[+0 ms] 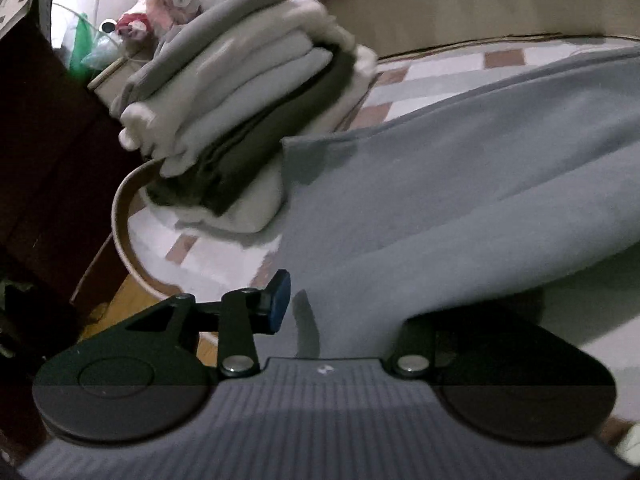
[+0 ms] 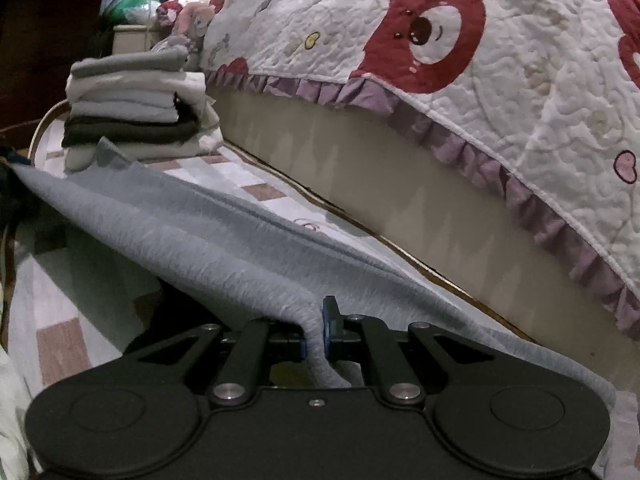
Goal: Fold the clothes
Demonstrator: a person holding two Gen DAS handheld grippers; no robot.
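Note:
A grey-blue garment [image 1: 460, 184] lies spread over the checked tablecloth [image 1: 188, 252], one fold of it raised. In the right wrist view the garment [image 2: 208, 240] stretches away toward the left, and my right gripper [image 2: 316, 336] is shut on a pinched fold of it between the blue pads. My left gripper [image 1: 344, 308] stands open at the garment's near edge. Its left blue pad [image 1: 280, 300] is bare and apart from the cloth, while the garment drapes over the right finger and hides it. A stack of folded clothes [image 1: 240, 112] [image 2: 136, 112] sits at the table's far corner.
A bed with a white quilt printed with red bears [image 2: 440, 60] runs along the table's far side, its beige side panel [image 2: 360, 168] close to the edge. Dark wooden furniture [image 1: 44, 140] and wooden floor [image 1: 132, 300] lie left of the rounded table rim [image 1: 120, 220].

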